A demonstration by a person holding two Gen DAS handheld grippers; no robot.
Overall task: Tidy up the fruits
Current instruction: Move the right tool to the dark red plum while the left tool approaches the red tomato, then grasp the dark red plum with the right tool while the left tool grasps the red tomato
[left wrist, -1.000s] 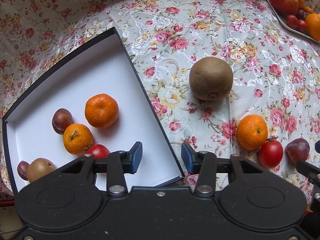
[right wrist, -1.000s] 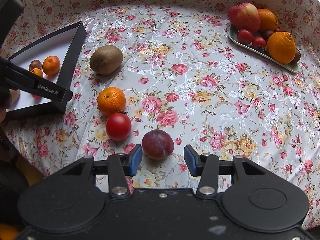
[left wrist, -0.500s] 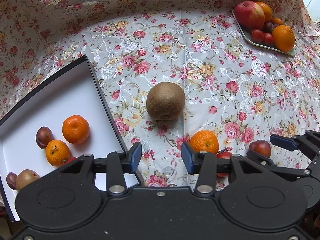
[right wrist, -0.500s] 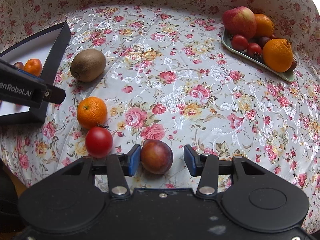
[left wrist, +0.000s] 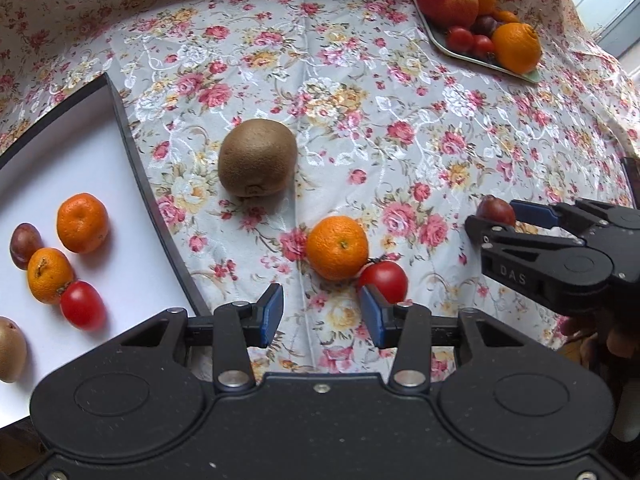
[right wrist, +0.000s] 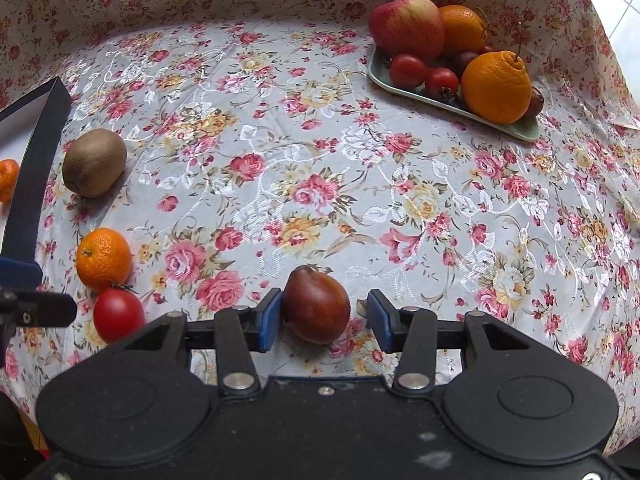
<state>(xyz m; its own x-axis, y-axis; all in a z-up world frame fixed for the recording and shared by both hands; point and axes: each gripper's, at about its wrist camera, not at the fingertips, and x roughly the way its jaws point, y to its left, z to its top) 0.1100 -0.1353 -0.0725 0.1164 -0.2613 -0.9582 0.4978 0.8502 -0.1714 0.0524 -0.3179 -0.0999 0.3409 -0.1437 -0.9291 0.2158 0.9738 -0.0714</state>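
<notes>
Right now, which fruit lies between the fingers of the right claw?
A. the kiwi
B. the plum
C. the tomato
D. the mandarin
B. The right wrist view shows the dark red plum between the open fingers of the right claw, touching the left pad, while the right pad stands clear.

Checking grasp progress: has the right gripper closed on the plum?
No, the plum touches only one pad of the right gripper; a gap remains beside the other.

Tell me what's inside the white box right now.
In the box: two tangerines, a plum, a tomato and a kiwi at the frame edge. The left gripper covers the near corner, so anything there is hidden.
</notes>
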